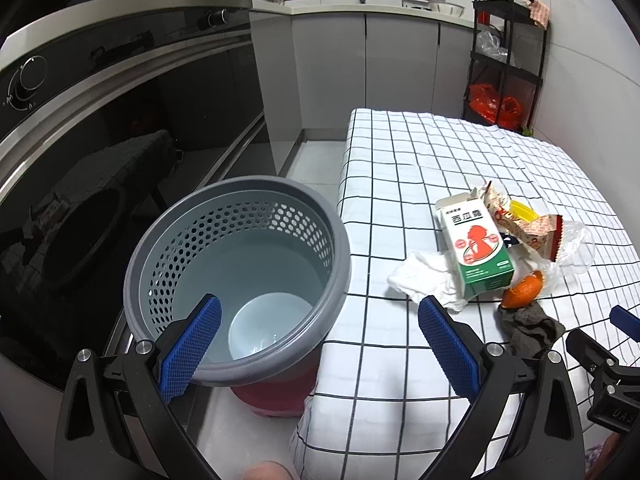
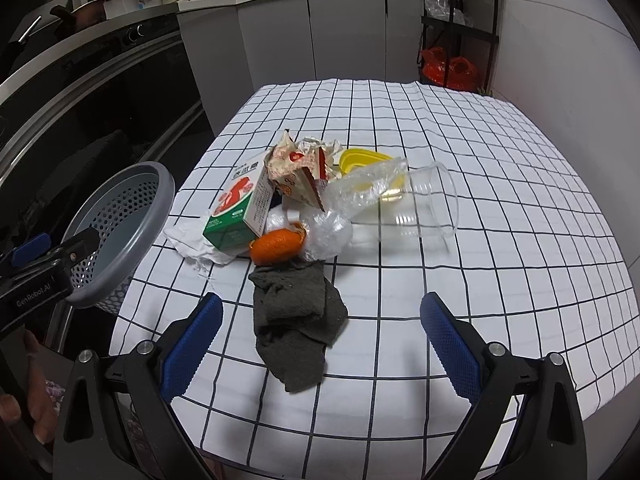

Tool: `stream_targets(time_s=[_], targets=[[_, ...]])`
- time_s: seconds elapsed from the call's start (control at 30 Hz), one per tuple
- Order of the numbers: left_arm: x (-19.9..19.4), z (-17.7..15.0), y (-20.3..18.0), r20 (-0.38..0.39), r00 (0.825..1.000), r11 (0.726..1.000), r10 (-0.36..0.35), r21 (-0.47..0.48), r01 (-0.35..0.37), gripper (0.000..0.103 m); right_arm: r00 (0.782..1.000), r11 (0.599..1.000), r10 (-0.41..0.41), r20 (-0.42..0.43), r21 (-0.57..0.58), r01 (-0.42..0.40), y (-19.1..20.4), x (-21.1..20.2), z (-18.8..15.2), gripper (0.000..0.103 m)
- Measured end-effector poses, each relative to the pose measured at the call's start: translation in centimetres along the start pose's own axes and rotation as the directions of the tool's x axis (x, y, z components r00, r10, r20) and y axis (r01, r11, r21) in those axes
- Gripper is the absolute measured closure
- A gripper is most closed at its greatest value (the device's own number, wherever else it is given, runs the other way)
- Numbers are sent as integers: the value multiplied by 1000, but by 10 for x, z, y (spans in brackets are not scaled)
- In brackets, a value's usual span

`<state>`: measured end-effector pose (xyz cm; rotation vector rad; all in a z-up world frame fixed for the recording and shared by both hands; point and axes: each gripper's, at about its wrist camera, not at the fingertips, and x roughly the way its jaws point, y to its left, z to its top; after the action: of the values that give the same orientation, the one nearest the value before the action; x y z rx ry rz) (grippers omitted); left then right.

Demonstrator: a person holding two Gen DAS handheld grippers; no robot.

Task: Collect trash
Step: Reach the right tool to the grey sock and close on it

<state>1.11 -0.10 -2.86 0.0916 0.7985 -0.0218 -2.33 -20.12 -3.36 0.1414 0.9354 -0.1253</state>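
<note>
A grey perforated bin [image 1: 236, 276] stands on the floor left of the checked table [image 1: 400, 160]; it also shows in the right wrist view [image 2: 120, 236]. A white bowl-like thing [image 1: 272, 326] lies in its bottom. On the table lies a trash pile: a green-white box [image 2: 236, 208], a white tissue [image 2: 192, 244], an orange peel [image 2: 276, 246], a dark grey rag [image 2: 300, 320], torn wrappers [image 2: 296, 172], a clear plastic cup [image 2: 416, 204] and a yellow lid [image 2: 360, 160]. My left gripper [image 1: 320, 344] is open between the bin and the table edge. My right gripper [image 2: 320, 344] is open over the rag.
A dark oven front [image 1: 100, 160] fills the left. Grey cabinets and a counter [image 1: 360, 40] run along the back. A black shelf rack [image 1: 504, 60] with red bags stands at the back right.
</note>
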Motion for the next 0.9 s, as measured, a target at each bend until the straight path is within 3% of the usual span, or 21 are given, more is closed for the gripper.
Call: stream_targets(time_s=[0.17,0.63,0.73,0.9], targets=[[6,-4,-3,-10,1000,1000,19,24,-19,6,999,1000,12,-49,9,-12,2,16,-2,9],[11,-6,-10,-25,1000,999,-17,45,18,6,994,999,-41,-102,-28,38,16,55,-4,10],[12,-6,-13,-25,1000,998,-16,55,17,6,991,999,-38,-124,-34,34,20,63,-4,28],[13,-7,-16,-27,999,998,-22,57,24,6,992,998,-23,-123,-68,15,31,65,-4,46]])
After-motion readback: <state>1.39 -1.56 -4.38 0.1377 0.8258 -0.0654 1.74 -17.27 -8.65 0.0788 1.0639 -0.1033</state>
